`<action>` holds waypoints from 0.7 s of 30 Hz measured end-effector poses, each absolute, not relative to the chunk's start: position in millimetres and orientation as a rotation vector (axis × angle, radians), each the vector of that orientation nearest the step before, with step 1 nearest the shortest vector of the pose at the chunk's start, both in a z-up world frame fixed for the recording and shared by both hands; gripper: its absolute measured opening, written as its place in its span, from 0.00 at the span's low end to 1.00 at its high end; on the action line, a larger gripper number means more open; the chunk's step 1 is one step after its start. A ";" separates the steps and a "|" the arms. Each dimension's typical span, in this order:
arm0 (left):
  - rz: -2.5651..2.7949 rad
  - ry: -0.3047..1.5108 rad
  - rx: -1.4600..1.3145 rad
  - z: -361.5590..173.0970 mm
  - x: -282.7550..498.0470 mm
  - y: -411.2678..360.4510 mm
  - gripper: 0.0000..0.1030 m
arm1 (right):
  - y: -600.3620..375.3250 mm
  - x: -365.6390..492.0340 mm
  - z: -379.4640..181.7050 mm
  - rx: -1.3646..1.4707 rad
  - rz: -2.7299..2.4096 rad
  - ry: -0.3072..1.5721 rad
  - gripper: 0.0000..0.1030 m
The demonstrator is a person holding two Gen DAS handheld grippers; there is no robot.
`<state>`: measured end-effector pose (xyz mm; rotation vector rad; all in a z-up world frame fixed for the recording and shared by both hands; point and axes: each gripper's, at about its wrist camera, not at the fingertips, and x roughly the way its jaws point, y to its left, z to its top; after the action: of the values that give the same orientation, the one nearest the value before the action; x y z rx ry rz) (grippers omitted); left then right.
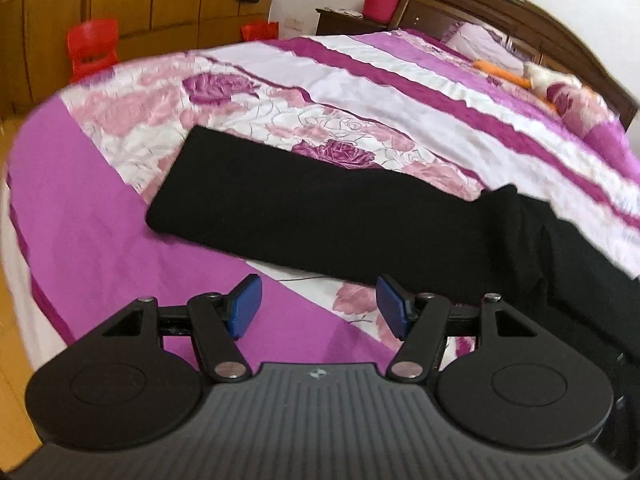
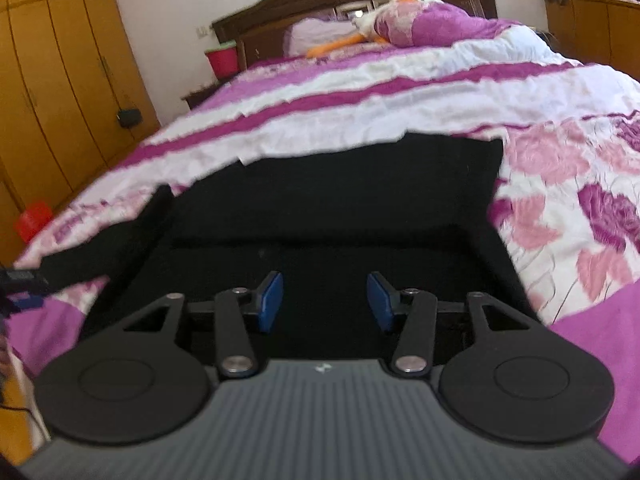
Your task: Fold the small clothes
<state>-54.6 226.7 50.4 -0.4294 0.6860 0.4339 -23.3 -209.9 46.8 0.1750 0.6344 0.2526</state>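
The black clothes [image 1: 320, 216] lie flat on the purple flowery bed cover [image 1: 100, 240]. The left gripper [image 1: 318, 306] is wide open and holds nothing, just past the near edge of the clothes. The right gripper [image 2: 324, 300] is open and empty too, right above the clothes. Only the left view shows the red chair [image 1: 93, 47].

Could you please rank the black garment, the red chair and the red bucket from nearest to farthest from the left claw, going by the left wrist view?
From the left claw, which is open:
1. Black garment, lying flat on the bedspread just ahead.
2. Red chair, on the floor past the bed's far left edge.
3. Red bucket, on the nightstand beside the headboard, upper right.
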 end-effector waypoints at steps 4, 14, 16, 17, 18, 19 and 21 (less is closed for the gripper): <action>0.389 0.646 -0.649 36.5 -56.9 248.3 0.70 | -203.2 -20.4 28.7 0.191 0.205 0.688 0.48; 0.416 0.551 -0.811 17.0 -32.6 275.3 0.70 | -194.0 -27.8 19.8 0.175 0.228 0.696 0.48; 0.425 0.543 -0.794 17.6 -25.5 276.8 0.70 | -195.0 -27.5 19.2 0.176 0.228 0.696 0.48; 0.429 0.540 -0.781 17.9 -20.8 277.3 0.70 | -195.2 -27.8 18.6 0.174 0.226 0.696 0.48; 0.430 0.536 -0.767 17.5 -15.4 277.9 0.70 | -195.4 -28.2 17.8 0.171 0.223 0.697 0.48; 0.429 0.531 -0.742 17.4 -10.1 277.3 0.70 | -195.4 -28.6 17.2 0.168 0.222 0.697 0.48; 0.437 0.527 -0.678 17.2 -1.0 275.1 0.65 | -194.7 -29.8 15.9 0.167 0.219 0.693 0.48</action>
<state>-1.0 275.1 17.2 -0.6782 0.5274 0.4367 -29.8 -194.7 15.9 0.1666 0.6933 0.2194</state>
